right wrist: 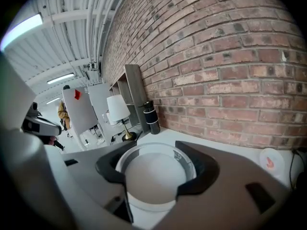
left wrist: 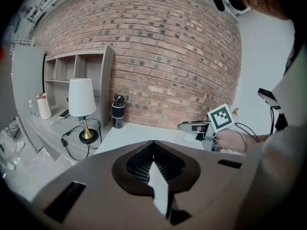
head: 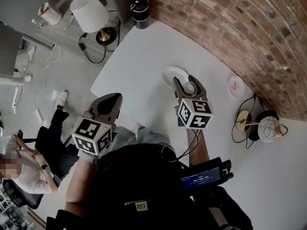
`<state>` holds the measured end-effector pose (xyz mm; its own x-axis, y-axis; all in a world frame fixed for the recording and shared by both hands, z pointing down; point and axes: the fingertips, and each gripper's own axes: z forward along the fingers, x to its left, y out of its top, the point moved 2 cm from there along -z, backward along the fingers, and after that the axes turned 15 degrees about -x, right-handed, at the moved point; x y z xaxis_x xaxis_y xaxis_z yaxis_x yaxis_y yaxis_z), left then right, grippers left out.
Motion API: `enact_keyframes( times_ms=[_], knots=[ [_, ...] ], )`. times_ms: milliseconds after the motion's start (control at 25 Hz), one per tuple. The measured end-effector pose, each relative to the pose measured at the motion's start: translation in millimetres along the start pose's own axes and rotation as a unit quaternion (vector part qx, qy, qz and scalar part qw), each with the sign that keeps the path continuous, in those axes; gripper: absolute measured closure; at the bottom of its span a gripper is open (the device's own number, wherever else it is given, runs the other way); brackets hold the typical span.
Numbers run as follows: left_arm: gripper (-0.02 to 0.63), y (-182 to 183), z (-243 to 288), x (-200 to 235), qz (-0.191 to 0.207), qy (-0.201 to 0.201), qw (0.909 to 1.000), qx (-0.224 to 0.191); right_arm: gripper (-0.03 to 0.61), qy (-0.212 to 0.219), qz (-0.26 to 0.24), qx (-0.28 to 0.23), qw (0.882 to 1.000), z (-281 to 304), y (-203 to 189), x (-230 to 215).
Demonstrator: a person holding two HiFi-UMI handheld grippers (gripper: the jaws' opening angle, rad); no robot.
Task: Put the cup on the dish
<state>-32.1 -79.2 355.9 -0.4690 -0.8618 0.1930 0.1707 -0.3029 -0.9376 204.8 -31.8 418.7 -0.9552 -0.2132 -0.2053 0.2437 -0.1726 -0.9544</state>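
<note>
The right gripper [head: 187, 83] is clamping its jaws on the cup [right wrist: 154, 177] at the rim of the dish [head: 170, 74]. The left gripper [head: 113, 99], jaws together and empty, is hovering well apart from the dish.

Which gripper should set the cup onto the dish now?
Right. The right gripper holds the cup right by the dish; the left gripper is shut, empty and farther away.
</note>
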Motion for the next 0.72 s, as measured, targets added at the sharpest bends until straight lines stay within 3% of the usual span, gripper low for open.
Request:
enact_keyframes(
  times_ms=[320, 720],
  knots=[
    [0.609, -10, -5, 2, -0.013, 0.016, 0.9998, 0.006, 0.327, 0.010, -0.028, 0.006, 1.000, 21, -9, -7],
    [0.609, -13, -7, 18, -0.015, 0.017, 0.9997, 0.011, 0.327, -0.021, -0.055, 0.006, 0.998, 50, -23, -19]
  ],
)
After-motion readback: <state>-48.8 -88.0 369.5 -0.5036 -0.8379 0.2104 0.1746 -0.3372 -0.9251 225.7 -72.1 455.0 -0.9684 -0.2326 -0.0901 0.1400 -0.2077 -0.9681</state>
